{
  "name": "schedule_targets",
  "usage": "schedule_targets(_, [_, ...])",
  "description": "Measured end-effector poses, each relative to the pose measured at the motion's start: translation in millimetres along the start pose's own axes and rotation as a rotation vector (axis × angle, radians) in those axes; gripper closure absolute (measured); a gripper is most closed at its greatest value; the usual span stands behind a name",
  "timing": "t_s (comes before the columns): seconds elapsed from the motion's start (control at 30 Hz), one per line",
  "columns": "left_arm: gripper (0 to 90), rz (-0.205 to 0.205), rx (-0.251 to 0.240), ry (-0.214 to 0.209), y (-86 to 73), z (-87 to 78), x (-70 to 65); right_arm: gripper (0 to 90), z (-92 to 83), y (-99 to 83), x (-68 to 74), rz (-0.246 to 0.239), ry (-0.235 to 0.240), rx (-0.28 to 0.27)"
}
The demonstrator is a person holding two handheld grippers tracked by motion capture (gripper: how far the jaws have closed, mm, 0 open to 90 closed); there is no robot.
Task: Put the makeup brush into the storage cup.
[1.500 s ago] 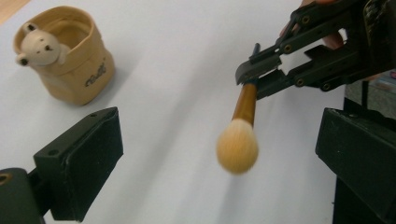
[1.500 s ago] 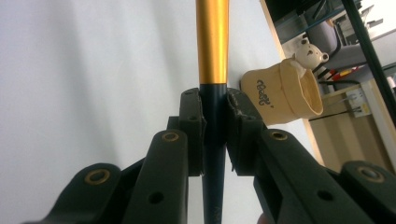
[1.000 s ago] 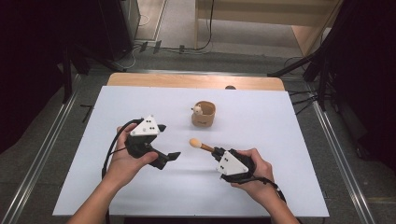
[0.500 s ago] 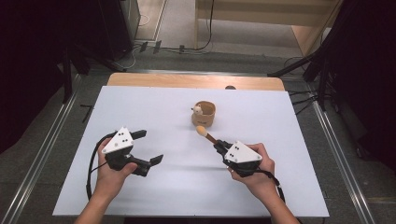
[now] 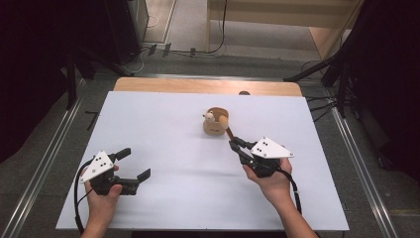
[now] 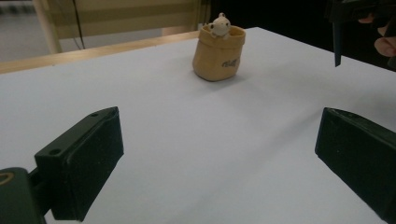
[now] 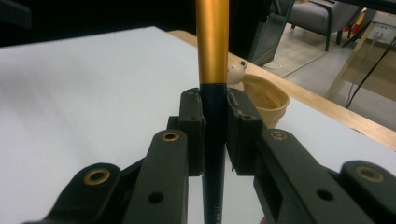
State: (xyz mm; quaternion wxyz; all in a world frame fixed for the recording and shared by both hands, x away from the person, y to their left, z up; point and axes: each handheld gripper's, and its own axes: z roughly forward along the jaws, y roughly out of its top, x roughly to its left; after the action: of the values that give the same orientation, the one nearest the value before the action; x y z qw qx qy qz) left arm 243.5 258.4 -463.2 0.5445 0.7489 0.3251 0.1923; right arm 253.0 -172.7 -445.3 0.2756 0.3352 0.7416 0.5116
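White table [image 5: 173, 148] spans the scene, with the left gripper [image 5: 132, 165] resting near its front left corner, jaws spread wide and empty. Mid-table stands a tan pouch [image 5: 215, 123] holding a small toy [image 5: 210, 117]; just right, the right gripper [image 5: 235, 144] pinches a gold-and-black brush [image 7: 212, 70] beside the pouch.

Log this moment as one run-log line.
left gripper: open, empty | right gripper: shut on brush | brush tip by pot

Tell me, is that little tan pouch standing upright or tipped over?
Upright. The tan pouch stands on its base on the white table, mouth facing up, with a small animal figure peeking over its rim.
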Motion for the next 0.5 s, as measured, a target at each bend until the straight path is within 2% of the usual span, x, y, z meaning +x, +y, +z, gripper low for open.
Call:
schedule_targets(0.1, [1.5, -0.021, -0.018, 0.011, -8.9, -4.6, 2.2, 80.2, 3.4, 1.2, -3.1, 0.037, 0.002, -0.029])
schedule_targets(0.17, [1.5, -0.033, -0.01, 0.026, -13.6, -6.4, 4.7, 80.2, 7.1, 2.0, -5.2, 0.055, 0.006, -0.042])
schedule_targets(0.2, [1.7, -0.038, -0.013, 0.036, -15.5, -8.2, 6.5, 80.2, 11.0, 2.9, -6.5, 0.079, 0.007, -0.054])
schedule_targets(0.27, [1.7, -0.053, -0.019, 0.052, -18.1, -11.5, 10.2, 80.2, 12.9, 3.5, -7.2, 0.089, 0.004, -0.057])
schedule_targets(0.33, [1.7, -0.057, -0.036, 0.084, -20.1, -15.5, 12.5, 80.1, 15.8, 4.9, -8.6, 0.096, -0.023, -0.081])
schedule_targets(0.37, [1.6, -0.069, -0.049, 0.093, -21.1, -18.0, 14.3, 80.1, 18.3, 6.6, -12.2, 0.132, -0.042, -0.095])
schedule_targets(0.4, [1.6, -0.075, -0.058, 0.103, -21.8, -20.2, 16.1, 80.1, 18.3, 6.6, -12.2, 0.132, -0.042, -0.095])
schedule_targets(0.5, [1.6, -0.097, -0.074, 0.113, -24.7, -24.7, 21.0, 80.2, 20.7, 9.5, -18.8, 0.177, -0.042, -0.117])
